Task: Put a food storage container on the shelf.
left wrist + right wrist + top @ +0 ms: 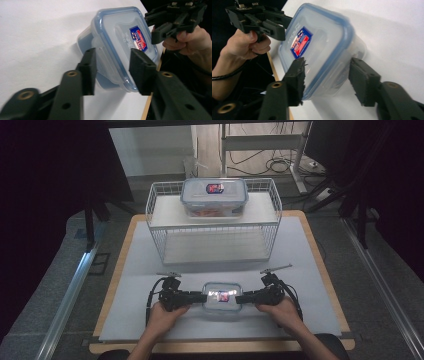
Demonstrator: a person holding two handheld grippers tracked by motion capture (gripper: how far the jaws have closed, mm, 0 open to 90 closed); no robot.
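Note:
A small clear box with a blue-rimmed lid and a red-and-blue label (221, 299) lies on the white mat near the front edge. My left gripper (204, 297) is at its left end, my right gripper (239, 298) at its right end. In the left gripper view the box (117, 37) has its near end latch between the open jaws of the left gripper (112, 71); the right gripper (160, 27) shows beyond. In the right gripper view the box (322, 47) has its near end between the spread jaws of the right gripper (327, 77), with the left gripper (274, 25) opposite.
A white wire rack (150, 215) stands at the back of the mat (145, 320), with a larger lidded box (214, 196) on its top shelf. The lower shelf holds nothing. Dark stands and cables lie on the floor beyond the table.

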